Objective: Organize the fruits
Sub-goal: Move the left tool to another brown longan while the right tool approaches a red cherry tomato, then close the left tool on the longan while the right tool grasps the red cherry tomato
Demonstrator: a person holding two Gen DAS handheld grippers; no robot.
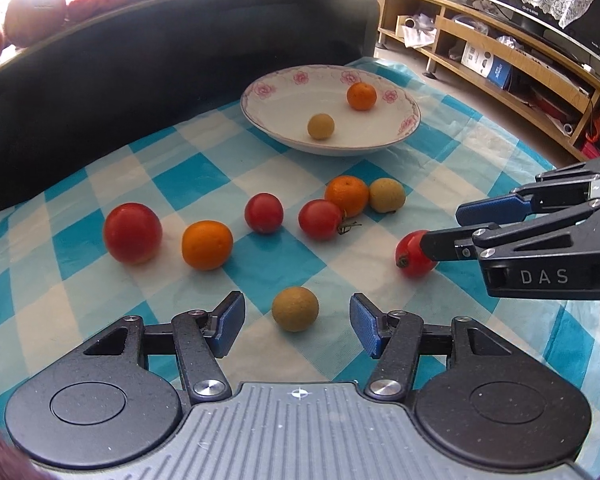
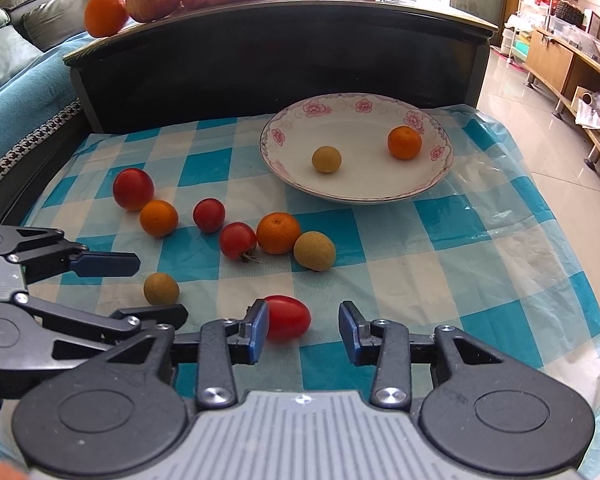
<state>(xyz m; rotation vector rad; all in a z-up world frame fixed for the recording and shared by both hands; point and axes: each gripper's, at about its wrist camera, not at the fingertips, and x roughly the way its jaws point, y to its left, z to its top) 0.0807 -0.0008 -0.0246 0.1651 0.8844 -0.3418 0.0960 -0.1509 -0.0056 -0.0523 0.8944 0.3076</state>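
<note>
A blue-checked cloth [image 2: 420, 240] is spread before a dark headboard [image 2: 260, 60]. Both jaws are parted wide and empty: left gripper [image 1: 296, 320] around a longan [image 1: 295, 309], right gripper [image 2: 304, 330] around a tomato [image 2: 286, 317]. The plate [image 2: 380, 192] lies at 12 o'clock.

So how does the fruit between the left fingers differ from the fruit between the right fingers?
The longan at the left gripper is tan, round and matte; the tomato at the right gripper is red, oval and glossy. The longan lies centred between the fingers, touching neither; the tomato sits against one finger. The longan looks smaller. Both lie on the checked cloth, not yet gripped, between open fingers.
</note>
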